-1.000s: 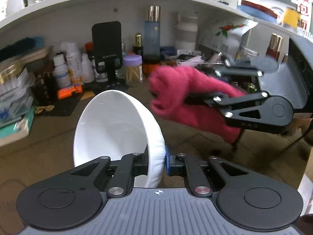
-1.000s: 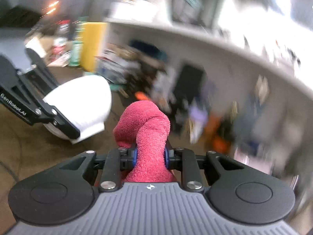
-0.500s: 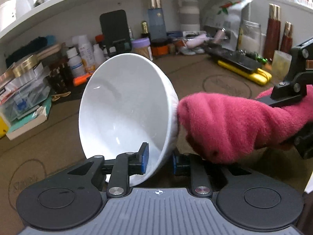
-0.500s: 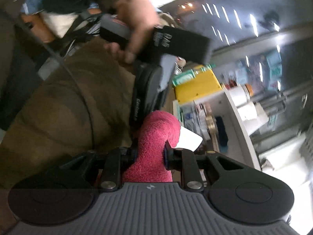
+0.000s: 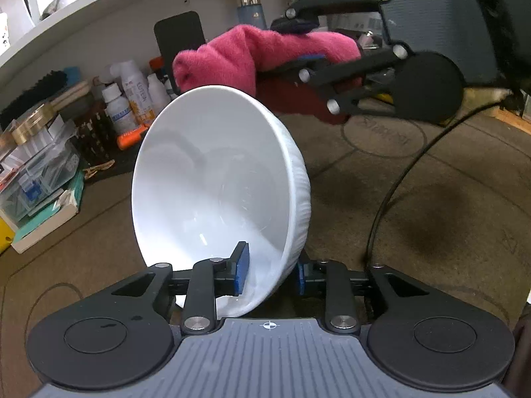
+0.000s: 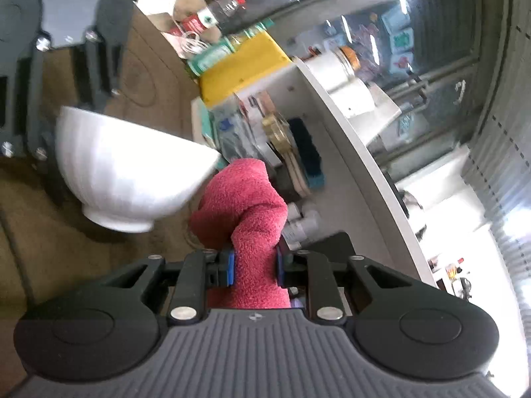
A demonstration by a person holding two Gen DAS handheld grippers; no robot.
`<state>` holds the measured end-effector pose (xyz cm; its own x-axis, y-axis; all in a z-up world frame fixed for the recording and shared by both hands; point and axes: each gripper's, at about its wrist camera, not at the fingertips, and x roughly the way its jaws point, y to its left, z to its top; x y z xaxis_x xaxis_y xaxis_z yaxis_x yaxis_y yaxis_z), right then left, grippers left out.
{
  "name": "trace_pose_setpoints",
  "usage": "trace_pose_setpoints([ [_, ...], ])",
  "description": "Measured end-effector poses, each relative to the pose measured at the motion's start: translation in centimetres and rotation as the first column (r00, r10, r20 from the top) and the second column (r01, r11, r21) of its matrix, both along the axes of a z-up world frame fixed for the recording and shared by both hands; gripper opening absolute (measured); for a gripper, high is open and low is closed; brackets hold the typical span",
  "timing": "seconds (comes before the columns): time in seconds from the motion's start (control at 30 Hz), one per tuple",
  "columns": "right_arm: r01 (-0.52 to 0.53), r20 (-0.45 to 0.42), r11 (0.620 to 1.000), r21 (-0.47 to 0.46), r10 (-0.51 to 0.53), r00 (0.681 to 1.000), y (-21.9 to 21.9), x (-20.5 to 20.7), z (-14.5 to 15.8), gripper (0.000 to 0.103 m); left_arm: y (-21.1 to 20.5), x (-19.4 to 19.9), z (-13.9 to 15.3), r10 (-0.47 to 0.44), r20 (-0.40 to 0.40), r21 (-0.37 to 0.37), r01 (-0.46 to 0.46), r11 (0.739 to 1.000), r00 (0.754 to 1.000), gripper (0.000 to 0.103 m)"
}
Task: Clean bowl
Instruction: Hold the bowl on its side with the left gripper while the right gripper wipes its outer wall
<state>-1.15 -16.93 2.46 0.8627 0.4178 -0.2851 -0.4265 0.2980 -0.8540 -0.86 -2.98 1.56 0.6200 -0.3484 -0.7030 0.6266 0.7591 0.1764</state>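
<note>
My left gripper [image 5: 270,272] is shut on the rim of a white bowl [image 5: 212,192], one pad inside and one outside, and holds it tilted above the brown table. My right gripper [image 6: 255,268] is shut on a pink cloth [image 6: 245,199]. In the left wrist view the cloth [image 5: 252,53] and the right gripper [image 5: 298,43] hover just above and behind the bowl's far rim. In the right wrist view the bowl [image 6: 126,172] is seen from outside, its foot down, just left of the cloth's tip.
A white shelf [image 5: 99,6] runs along the back, with bottles [image 5: 132,96], a black phone stand [image 5: 179,36] and boxes [image 5: 36,172] beneath it. A black cable [image 5: 391,192] crosses the brown table [image 5: 431,205] on the right.
The right gripper with the cloth has moved from beside the bowl's right outer wall up to above its far rim. The bowl stays clamped in the left gripper, tilted slightly differently.
</note>
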Motion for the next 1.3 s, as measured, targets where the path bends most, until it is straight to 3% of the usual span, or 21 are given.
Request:
trace_pose_setpoints([
  [0.33,-0.099,-0.023,0.993,-0.068,0.098,0.995,-0.1,-7.5,-0.9,0.021,-2.8,-0.9,-0.3,0.042,0.000,0.005,-0.042,0.999,0.999,0.032],
  [0.67,-0.106,0.000,0.991,-0.077,0.106,0.994,0.6,-7.4,-0.7,0.021,-1.1,-0.5,-0.5,0.000,0.002,0.000,0.000,1.000,1.000,0.034],
  [0.87,-0.110,0.014,0.990,-0.083,0.111,0.994,1.0,-7.4,-0.6,0.021,1.3,-1.6,-0.1,-0.110,0.008,0.049,0.109,0.993,0.994,0.034],
  [1.1,-0.071,0.010,0.996,-0.062,0.072,0.997,2.7,0.7,-1.2,0.021,3.9,-1.0,0.2,-0.191,-0.012,0.066,0.191,0.979,0.982,0.035],
  [1.2,-0.124,0.003,0.990,-0.064,0.125,0.992,3.3,1.4,-1.4,0.021,3.8,-0.4,0.4,-0.163,-0.032,0.061,0.165,0.984,0.986,0.046],
  [1.23,-0.125,0.001,0.991,-0.056,0.125,0.992,3.1,1.2,-1.4,0.021,3.8,-0.2,0.6,-0.139,-0.046,0.057,0.141,0.988,0.989,0.057],
  [1.3,-0.097,-0.003,0.995,-0.025,0.097,0.995,2.2,0.3,-1.3,0.021,3.3,0.6,0.9,-0.070,-0.078,0.054,0.075,0.996,0.994,0.059],
])
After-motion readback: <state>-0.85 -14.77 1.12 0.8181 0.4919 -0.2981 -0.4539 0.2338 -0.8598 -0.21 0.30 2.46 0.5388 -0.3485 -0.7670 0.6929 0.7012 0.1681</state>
